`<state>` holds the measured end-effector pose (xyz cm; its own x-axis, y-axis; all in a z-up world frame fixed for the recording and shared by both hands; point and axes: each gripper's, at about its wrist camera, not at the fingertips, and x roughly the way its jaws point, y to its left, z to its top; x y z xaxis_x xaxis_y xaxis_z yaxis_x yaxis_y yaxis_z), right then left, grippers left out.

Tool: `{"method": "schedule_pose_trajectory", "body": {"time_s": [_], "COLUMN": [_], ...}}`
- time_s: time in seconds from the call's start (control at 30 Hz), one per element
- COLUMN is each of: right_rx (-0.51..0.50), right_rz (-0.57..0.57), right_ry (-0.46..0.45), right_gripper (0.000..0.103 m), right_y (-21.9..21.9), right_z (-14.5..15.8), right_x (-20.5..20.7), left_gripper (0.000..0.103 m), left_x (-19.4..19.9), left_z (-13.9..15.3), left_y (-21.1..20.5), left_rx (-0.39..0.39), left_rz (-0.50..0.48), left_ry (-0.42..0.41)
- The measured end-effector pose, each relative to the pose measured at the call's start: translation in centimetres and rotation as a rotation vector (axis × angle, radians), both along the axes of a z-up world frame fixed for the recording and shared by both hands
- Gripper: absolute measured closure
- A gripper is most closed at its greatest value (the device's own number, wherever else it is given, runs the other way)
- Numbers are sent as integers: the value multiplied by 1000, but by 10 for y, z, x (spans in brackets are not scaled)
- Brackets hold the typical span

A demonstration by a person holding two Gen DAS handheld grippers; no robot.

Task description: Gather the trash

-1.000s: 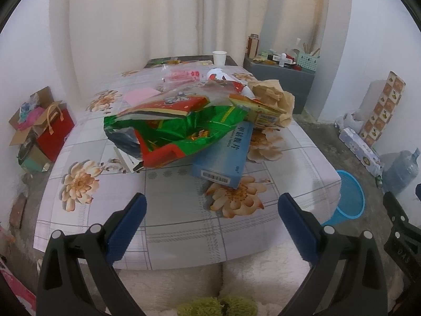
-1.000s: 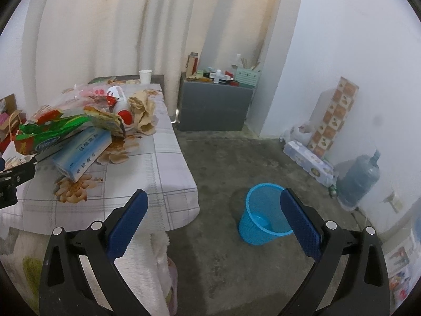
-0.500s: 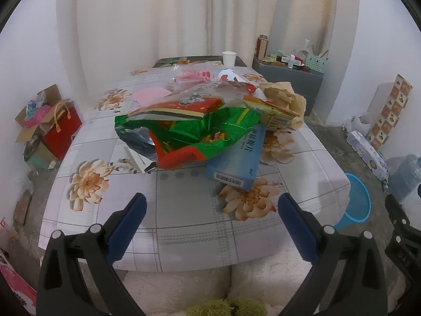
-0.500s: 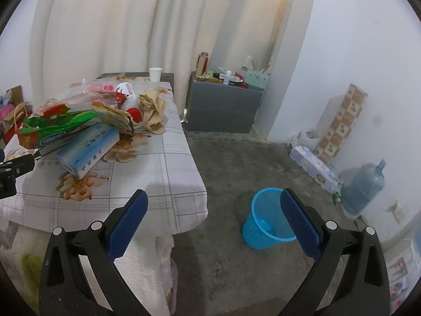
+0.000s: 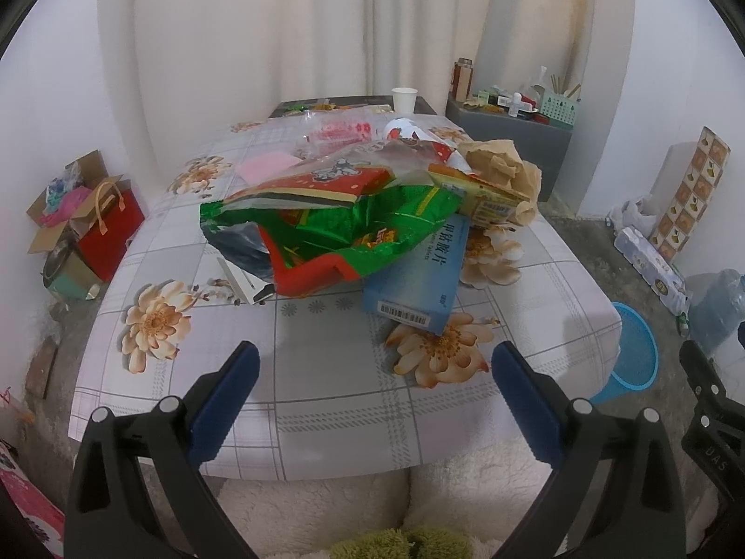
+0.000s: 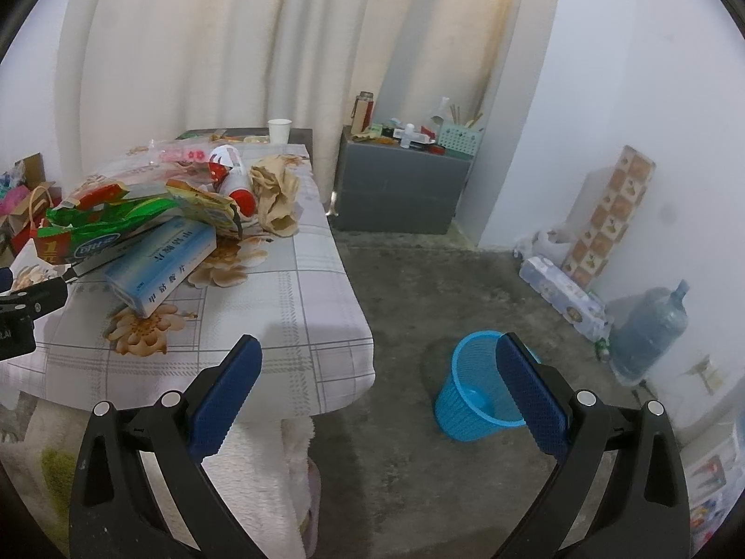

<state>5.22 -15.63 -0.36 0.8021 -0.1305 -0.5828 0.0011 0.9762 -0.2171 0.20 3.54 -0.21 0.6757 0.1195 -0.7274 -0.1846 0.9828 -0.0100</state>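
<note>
The left gripper (image 5: 375, 363) is spread wide with nothing between its blue-padded fingers (image 5: 222, 400), and it hangs over the near edge of the counter (image 5: 326, 400), which wears a grey checked cloth printed with flowers. Just beyond it, towards the middle of the counter, lies the heap of trash. A green and red foil bag (image 5: 335, 228) sits on top at the near left, its open mouth facing the gripper. It overlaps a flat blue box (image 5: 419, 279) that lies tilted, with its barcoded end nearest. A yellow packet (image 5: 484, 195) rests against the far right of the bag, touching a crumpled brown paper (image 5: 503, 167). Further back are a clear plastic wrapper (image 5: 340, 132) with pink print and a white paper cup (image 5: 404, 98) at the far end.

The right gripper (image 6: 377, 372) is likewise wide open and holds nothing. It is off the right edge of the counter, above the concrete floor (image 6: 409, 289). A blue mesh bin (image 6: 479, 391) stands upright on the floor, partly behind the gripper's right finger and well apart from the heap. A water jug (image 6: 652, 330) stands by the right wall, and a grey cabinet (image 6: 400, 191) stands against the far wall.
</note>
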Motion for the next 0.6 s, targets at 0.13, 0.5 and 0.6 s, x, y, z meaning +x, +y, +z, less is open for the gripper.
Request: {"method": "schedule_pose_trajectory", "body": {"time_s": [0.13,0.5,0.6], "right_rx": [0,-1,-2], "right_rz": [-1,2,1], "right_ry": [-1,0,-1], "right_gripper": [7,7,7], "right_y": [0,2,2], "right_z": [-1,-1,-1], "right_x": [0,1,1], "left_gripper": [5,5,5], "left_x": [0,0,0], "left_z": [0,-1,-1], "left_y": [0,-1,-1], "left_rx": [-2,-4,-5], "left_rz": [1,1,2], "left_ry": [3,1,1]}}
